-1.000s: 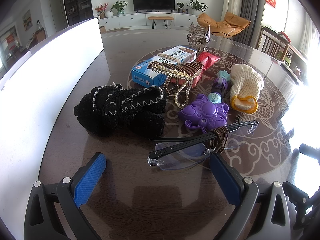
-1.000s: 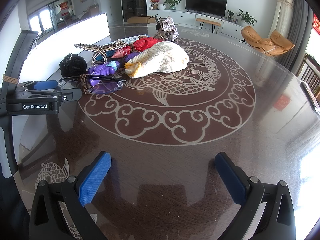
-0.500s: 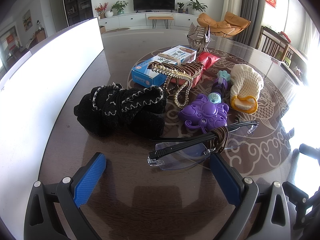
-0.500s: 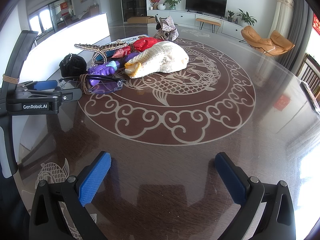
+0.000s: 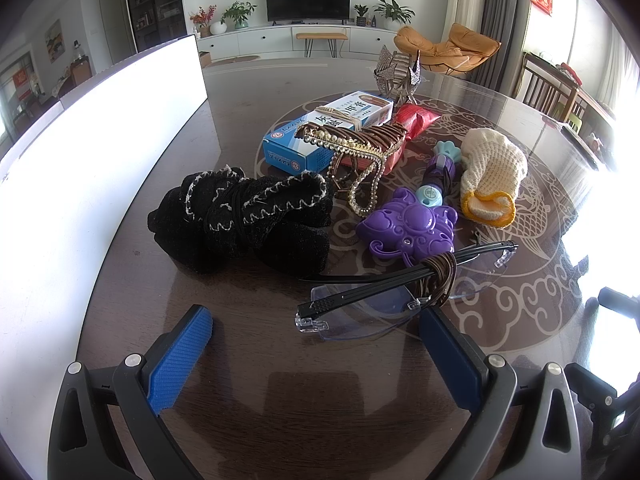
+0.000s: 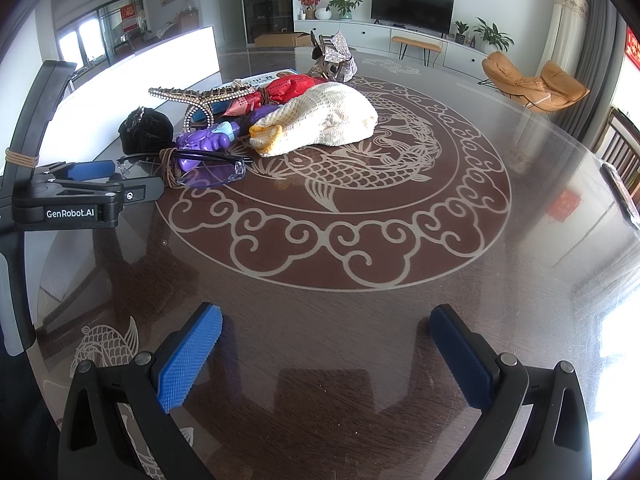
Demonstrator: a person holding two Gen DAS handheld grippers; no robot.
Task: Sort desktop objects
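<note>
Both tools gape wide, holding nothing — the left tool point(image 5: 316, 344) sits just short of the safety glasses point(image 5: 384, 300) (brown cord wound round them), the right tool point(image 6: 326, 350) over bare bench point(image 6: 360, 240), well apart from the clutter.

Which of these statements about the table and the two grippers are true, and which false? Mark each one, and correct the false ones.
1. The left gripper is open, holding nothing. True.
2. A brown cord is wound around the glasses. True.
3. The purple toy lies inside the blue box. False: it lies on the table, nearer the glasses.
4. The right gripper grips the cream knitted item. False: it is open over bare table.
5. The black knitted bundle has pale stitching. True.
</note>
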